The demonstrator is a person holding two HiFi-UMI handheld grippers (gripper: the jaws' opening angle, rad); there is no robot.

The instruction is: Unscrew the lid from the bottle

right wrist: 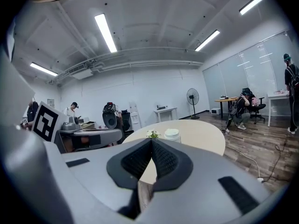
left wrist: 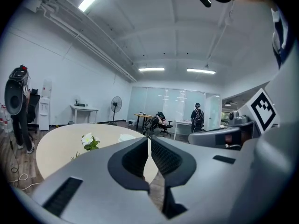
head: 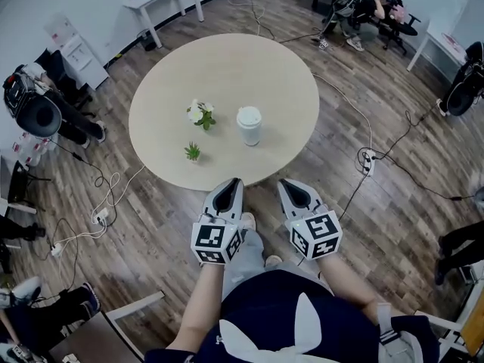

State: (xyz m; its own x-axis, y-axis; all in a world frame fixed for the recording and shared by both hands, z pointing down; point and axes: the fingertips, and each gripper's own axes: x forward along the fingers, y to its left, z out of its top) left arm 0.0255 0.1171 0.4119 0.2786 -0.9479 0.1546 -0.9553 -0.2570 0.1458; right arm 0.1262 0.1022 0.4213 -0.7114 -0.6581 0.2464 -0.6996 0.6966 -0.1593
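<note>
A white bottle with a white lid (head: pixel 249 125) stands upright near the middle of the round beige table (head: pixel 166 89). Its lid (right wrist: pixel 172 134) shows over the right gripper's jaws in the right gripper view, and a sliver of it (left wrist: pixel 125 137) in the left gripper view. My left gripper (head: pixel 236 181) and right gripper (head: pixel 283 184) hover side by side at the table's near edge, short of the bottle. Both are shut with nothing between the jaws.
A white flower (head: pixel 201 114) and a small green plant (head: pixel 193 152) stand on the table left of the bottle. Cables and a power strip (head: pixel 367 160) lie on the wood floor. A seated person (head: pixel 370 6) and desks are at the far side.
</note>
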